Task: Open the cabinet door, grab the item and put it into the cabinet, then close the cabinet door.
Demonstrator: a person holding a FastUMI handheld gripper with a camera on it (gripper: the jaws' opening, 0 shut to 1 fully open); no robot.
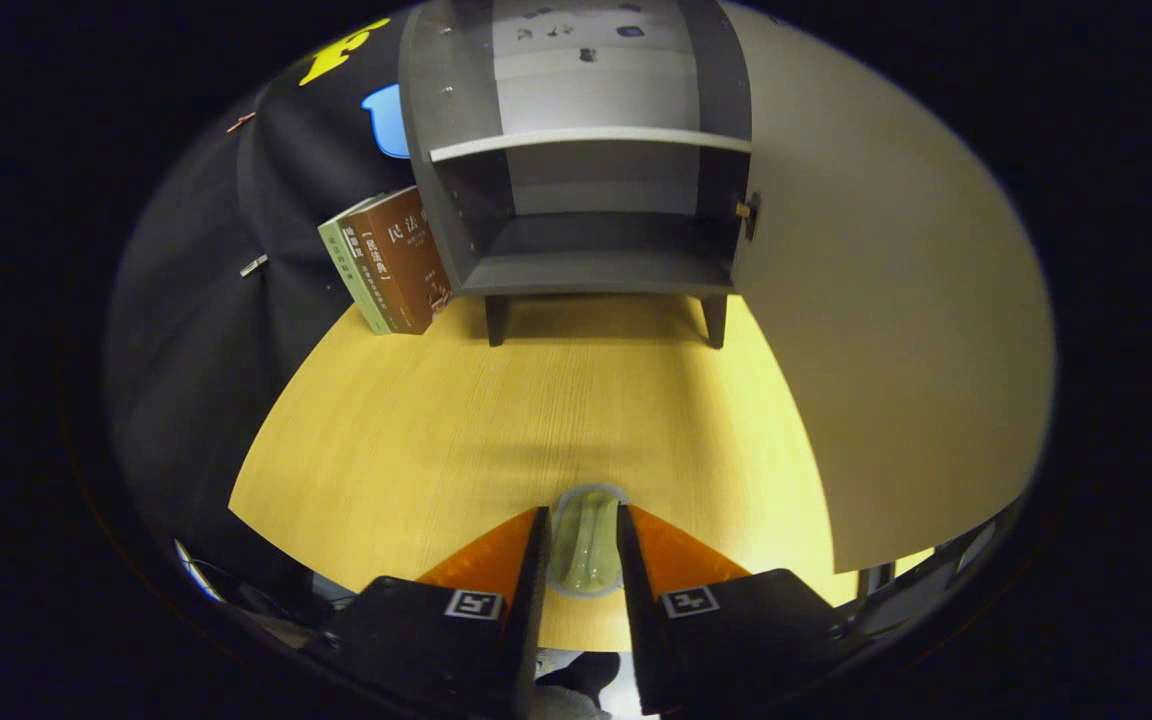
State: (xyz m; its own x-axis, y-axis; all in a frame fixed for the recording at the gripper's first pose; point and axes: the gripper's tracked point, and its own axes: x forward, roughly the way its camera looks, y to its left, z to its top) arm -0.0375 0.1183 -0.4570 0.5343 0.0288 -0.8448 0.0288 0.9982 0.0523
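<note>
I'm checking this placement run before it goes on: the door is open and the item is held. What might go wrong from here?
1. The gripper pinches a small pale green item that looks soft; it may slip or deform on the way.
2. The open door stands beside the path to the cabinet; a drift towards it could knock it.
3. The shelf splits the opening, so a high approach could strike its edge.

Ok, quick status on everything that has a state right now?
cabinet door: swung wide open.
cabinet: both shelves bare, standing on the table.
pale green item: pinched between the fingers, not yet in the cabinet.
gripper: shut on the item, short of the cabinet.
books: leaning against the cabinet's side.
</note>
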